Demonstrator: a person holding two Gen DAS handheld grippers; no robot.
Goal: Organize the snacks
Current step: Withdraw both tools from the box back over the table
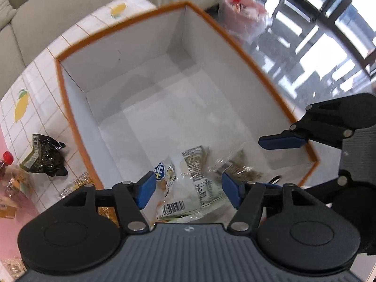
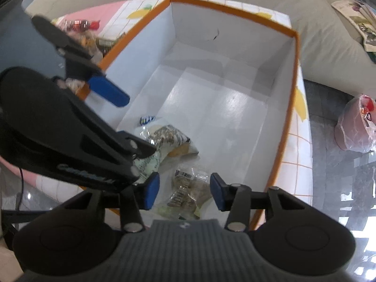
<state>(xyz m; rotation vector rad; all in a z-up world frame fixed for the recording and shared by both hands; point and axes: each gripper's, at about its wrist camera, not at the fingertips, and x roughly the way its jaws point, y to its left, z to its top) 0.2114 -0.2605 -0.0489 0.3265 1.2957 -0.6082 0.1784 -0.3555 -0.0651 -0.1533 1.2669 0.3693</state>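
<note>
An open box with an orange rim [image 1: 70, 127] and white inside fills both views. On its floor lie two snack packets: a clear and white one with a barcode [image 1: 181, 188] [image 2: 164, 141] and a clear one with brown pieces [image 1: 237, 166] [image 2: 185, 192]. My left gripper [image 1: 189, 192] hangs over the white packet, its blue pads wide apart and not pressing on it. My right gripper [image 2: 184, 193] hangs over the brown packet, also open. Each gripper shows a blue finger [image 1: 280, 141] [image 2: 109, 91] in the other's view.
The box stands on a lemon-print tiled cloth [image 1: 21, 103]. Left of it lie a dark green packet [image 1: 44, 155], a red-capped bottle [image 1: 7, 162] and more snacks. A pink plastic bag [image 2: 357, 127] sits beyond the box, and a beige sofa [image 2: 329, 35] lies behind.
</note>
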